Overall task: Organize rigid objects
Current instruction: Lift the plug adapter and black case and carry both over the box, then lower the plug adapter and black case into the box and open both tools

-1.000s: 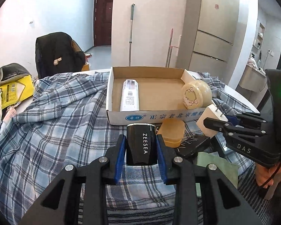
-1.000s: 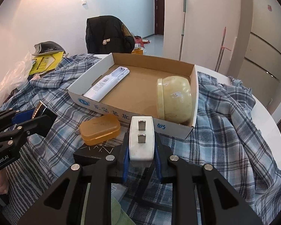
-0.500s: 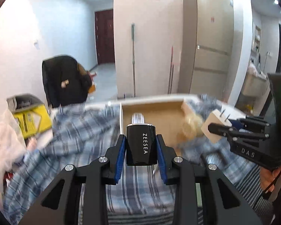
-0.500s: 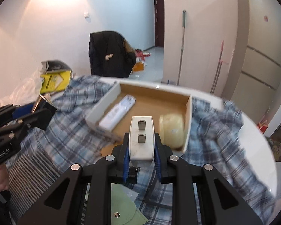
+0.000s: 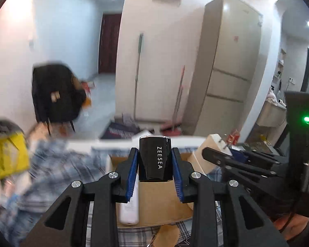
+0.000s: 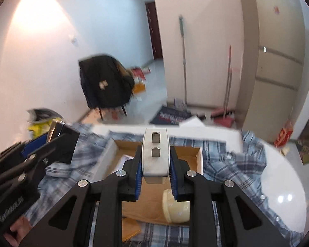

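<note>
Both grippers have risen off the plaid-covered table [image 6: 237,170] since a second ago and now hang over the open cardboard box [image 6: 199,158], so each load looks ready to be set inside. The left gripper [image 5: 155,164] is clamped on a glossy black ZEESEA box [image 5: 155,160], upright between the blue pads. The right gripper [image 6: 155,164] is closed tight on a white plug adapter [image 6: 155,156], two metal prongs facing up. In the box lie a white remote control [image 5: 129,210] and a cream round jar [image 6: 177,207]; an amber case [image 6: 131,230] sits outside its near wall
</note>
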Motion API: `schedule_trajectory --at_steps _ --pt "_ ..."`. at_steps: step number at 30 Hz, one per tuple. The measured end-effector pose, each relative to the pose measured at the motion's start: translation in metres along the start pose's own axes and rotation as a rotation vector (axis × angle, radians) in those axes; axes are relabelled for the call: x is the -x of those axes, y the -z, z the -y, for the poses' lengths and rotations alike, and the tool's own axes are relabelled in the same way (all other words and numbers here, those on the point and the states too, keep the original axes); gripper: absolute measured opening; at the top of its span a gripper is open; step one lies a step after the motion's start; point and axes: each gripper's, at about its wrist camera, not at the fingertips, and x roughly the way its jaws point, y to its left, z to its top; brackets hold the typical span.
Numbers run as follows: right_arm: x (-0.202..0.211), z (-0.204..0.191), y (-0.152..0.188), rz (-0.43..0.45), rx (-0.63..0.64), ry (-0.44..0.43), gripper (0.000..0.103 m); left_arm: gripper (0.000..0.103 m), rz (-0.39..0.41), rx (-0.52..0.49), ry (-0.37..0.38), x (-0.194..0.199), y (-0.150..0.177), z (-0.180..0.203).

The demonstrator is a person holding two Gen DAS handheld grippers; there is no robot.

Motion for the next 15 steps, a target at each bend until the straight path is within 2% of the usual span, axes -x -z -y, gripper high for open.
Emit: schedule_trajectory --at_steps 1,3,7,10,15 --pt "-0.016 0.005 0.002 -0.037 -0.018 0.008 0.021 0.033 -0.037 0.016 0.02 -0.019 0.006 -0.006" --pt "-0.043 0.013 0.006 -0.098 -0.035 0.018 0.021 0.033 -0.096 0.022 0.013 -0.048 0.017 -0.011" --pt "-0.073 0.018 0.013 -0.164 0.005 0.051 0.021 0.033 -0.217 0.015 0.013 -0.094 0.046 -0.019" --pt "-0.09 0.025 0.017 -0.219 -0.006 0.043 0.021 0.033 -0.265 0.01 0.007 -0.112 0.062 -0.017" --pt "-0.106 0.026 0.024 -0.3 0.027 0.046 0.021 0.033 -0.295 -0.008 -0.006 -0.124 0.072 -0.013"
